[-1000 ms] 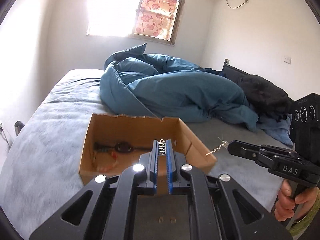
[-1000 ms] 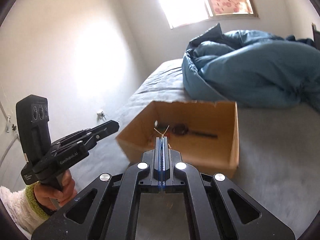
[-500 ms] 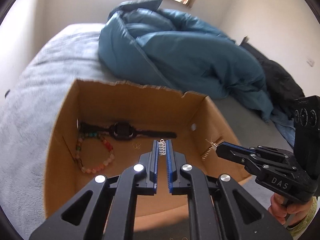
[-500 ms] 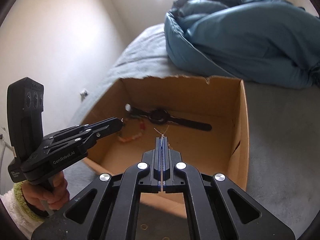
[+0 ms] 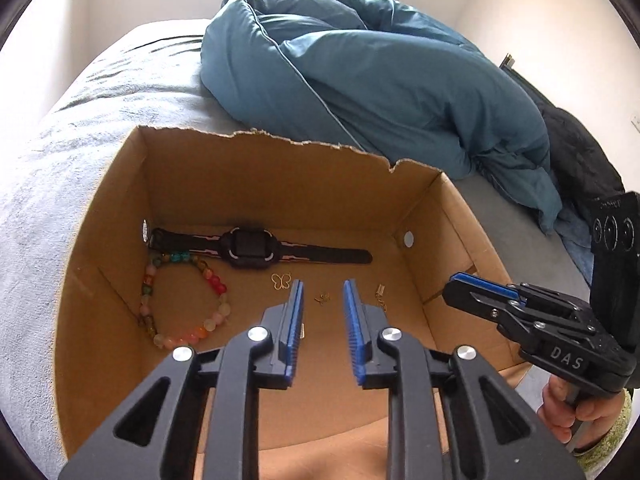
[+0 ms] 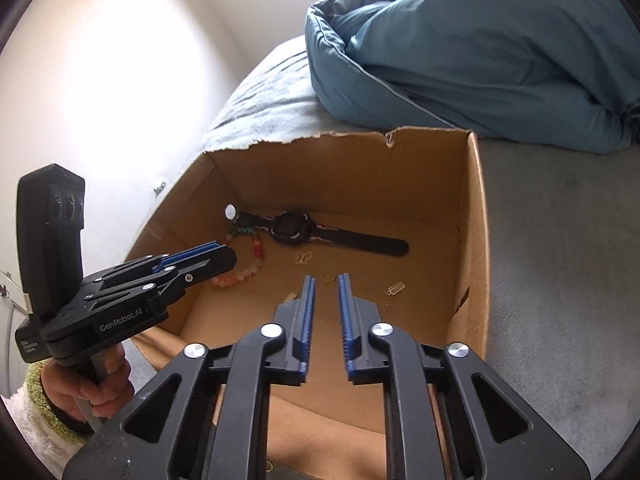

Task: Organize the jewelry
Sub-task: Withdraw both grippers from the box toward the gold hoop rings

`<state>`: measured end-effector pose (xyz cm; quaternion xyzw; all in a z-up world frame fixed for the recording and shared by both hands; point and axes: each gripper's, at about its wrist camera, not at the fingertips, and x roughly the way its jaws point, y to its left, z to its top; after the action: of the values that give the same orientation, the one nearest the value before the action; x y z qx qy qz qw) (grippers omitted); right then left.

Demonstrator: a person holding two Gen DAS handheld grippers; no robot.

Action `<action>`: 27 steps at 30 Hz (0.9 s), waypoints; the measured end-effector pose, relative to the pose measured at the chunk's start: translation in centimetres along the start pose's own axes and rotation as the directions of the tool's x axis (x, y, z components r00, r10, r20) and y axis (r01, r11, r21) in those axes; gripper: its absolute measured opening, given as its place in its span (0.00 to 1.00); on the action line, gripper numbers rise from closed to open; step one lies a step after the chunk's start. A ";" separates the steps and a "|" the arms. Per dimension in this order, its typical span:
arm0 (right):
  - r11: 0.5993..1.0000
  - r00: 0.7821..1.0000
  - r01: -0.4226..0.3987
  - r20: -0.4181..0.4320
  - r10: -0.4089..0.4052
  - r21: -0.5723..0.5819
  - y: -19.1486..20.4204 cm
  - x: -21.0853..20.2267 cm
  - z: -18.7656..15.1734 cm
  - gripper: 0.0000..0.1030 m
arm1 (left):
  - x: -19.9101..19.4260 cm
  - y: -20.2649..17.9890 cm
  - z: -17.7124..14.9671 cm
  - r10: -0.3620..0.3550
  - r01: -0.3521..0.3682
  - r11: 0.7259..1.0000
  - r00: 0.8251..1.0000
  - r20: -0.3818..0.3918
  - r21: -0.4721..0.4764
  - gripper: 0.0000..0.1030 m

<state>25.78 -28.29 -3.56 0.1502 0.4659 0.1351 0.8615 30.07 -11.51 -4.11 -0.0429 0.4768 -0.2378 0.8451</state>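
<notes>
An open cardboard box (image 5: 280,184) (image 6: 474,216) stands on the bed. On its floor lie a black watch (image 5: 250,247) (image 6: 290,229), a coloured bead bracelet (image 5: 180,300) (image 6: 256,258), a gold butterfly charm (image 5: 281,281) (image 6: 303,257) and small gold earrings (image 5: 380,292) (image 6: 395,289). My left gripper (image 5: 322,292) is open and empty above the box floor, a small gold piece (image 5: 322,298) below its gap. My right gripper (image 6: 324,282) is open and empty over the box, and it shows in the left wrist view (image 5: 466,284).
A crumpled blue duvet (image 5: 380,72) (image 6: 480,48) lies on the bed behind the box. Grey bedsheet (image 5: 80,120) surrounds the box. A dark bundle (image 5: 580,148) lies at the far right. White walls stand to the left.
Both grippers have moved down over the box and opened. The gold earrings they held now lie on the box floor.
</notes>
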 end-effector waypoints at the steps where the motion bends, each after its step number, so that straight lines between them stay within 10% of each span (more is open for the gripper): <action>1: 1.000 1.000 -0.002 0.013 0.002 0.000 0.0 -0.4 0.0 0.20 | -0.2 0.1 0.0 -0.004 0.004 1.000 1.000 0.007 -0.003 0.21; 14: 1.000 0.988 0.010 0.152 -0.007 -0.023 1.3 -6.4 -1.2 0.26 | -6.2 -1.5 -0.6 -0.004 -0.001 0.999 0.991 0.137 0.037 0.25; 27: 0.992 0.951 0.094 0.302 -0.064 -0.086 4.5 -13.6 -9.9 0.38 | -15.6 -4.0 -9.4 0.002 -0.046 0.988 0.960 0.281 0.149 0.40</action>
<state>9.81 -27.90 3.44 0.1070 0.3289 0.0993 0.9330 14.15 -6.69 4.22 -0.0046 0.3333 -0.2552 0.9076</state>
